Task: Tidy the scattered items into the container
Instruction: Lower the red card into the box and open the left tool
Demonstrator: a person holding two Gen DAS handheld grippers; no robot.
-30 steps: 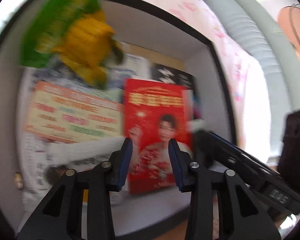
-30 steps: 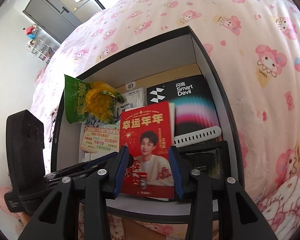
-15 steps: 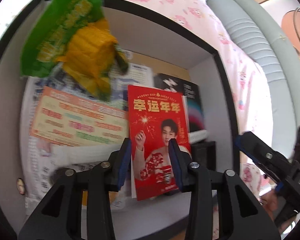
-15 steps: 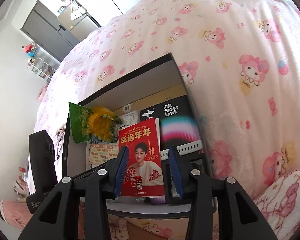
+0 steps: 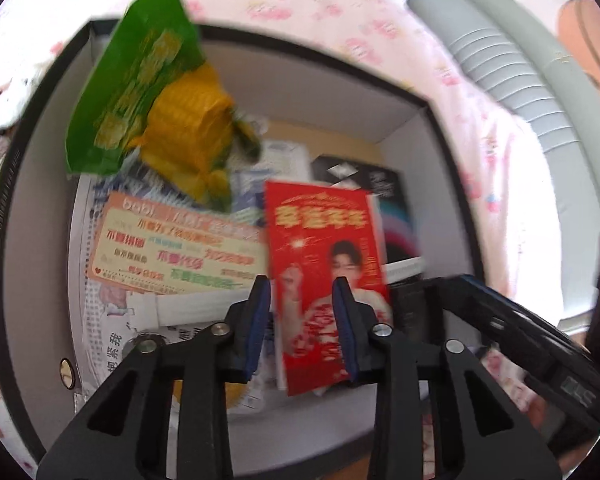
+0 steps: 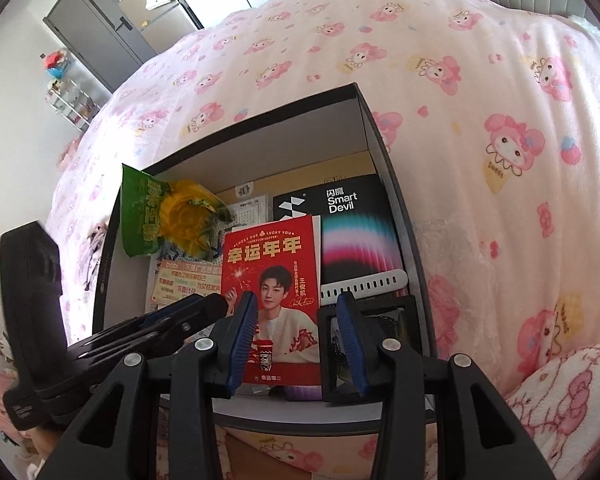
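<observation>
A black-rimmed box with white walls sits on the bed. Inside lie a green corn snack packet, a red card, an orange leaflet, a black "Smart Devil" pack, a white strap and a small black case. My left gripper hovers over the box's near edge, its jaws closing with nothing between them. Beside it, my right gripper stands open and empty above the red card's lower part.
The box rests on a pink cartoon-print blanket. A grey padded headboard rises at the far right in the left wrist view. A grey wardrobe and a small shelf rack stand far off.
The left gripper's jaws have narrowed a little, and the left wrist view now takes in more of the box. The things in the box lie where they were.
</observation>
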